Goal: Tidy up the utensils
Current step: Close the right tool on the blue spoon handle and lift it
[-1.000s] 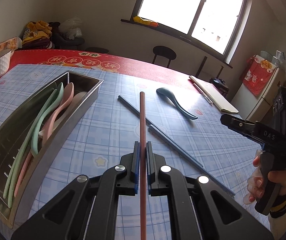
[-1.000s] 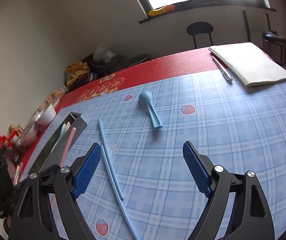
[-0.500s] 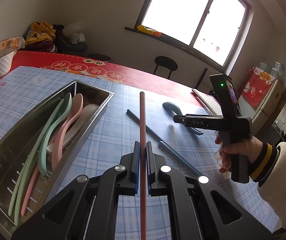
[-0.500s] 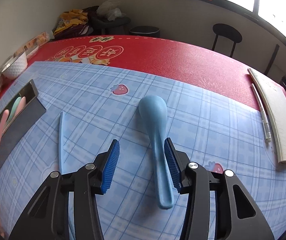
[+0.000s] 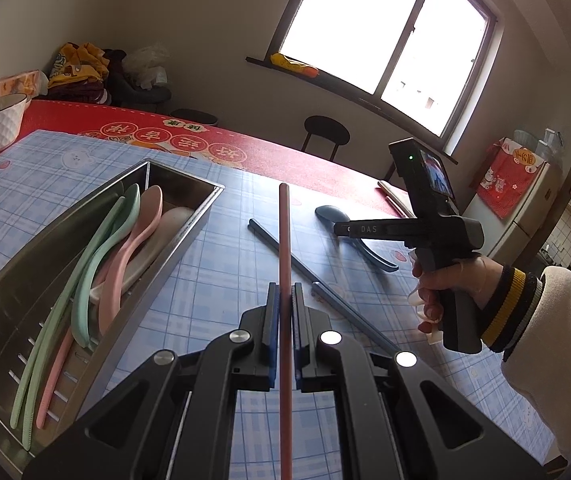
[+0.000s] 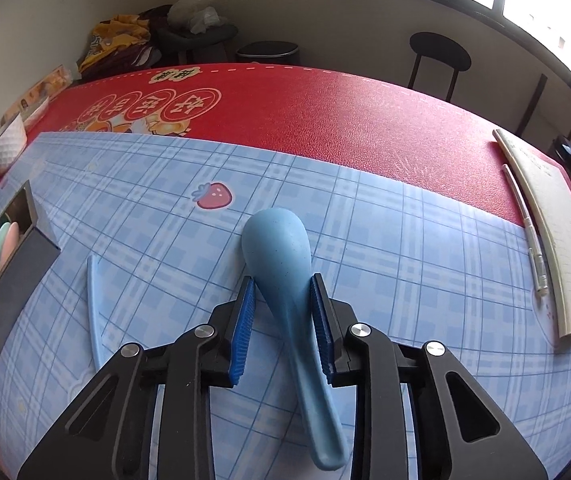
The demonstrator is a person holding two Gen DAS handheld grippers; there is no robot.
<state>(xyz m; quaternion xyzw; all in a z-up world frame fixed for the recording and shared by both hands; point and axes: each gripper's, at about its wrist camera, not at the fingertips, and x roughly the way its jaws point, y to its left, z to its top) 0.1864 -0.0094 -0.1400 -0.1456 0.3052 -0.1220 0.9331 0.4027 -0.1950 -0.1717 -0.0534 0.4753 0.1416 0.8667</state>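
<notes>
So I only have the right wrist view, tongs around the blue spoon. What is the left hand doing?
Observer: The left tongs are shut on a pink chopstick, held above the table.
Operator: Are there spoons in the metal tray already?
Observer: Yes, the tray holds green and pink spoons lying lengthwise.
Operator: Anything near my spoon I should mind?
Observer: Two dark blue chopsticks lie on the cloth, between the tray and the blue spoon. Your right tongs are closing on it; the right pad touches the neck, the left one looks short of it.
</notes>
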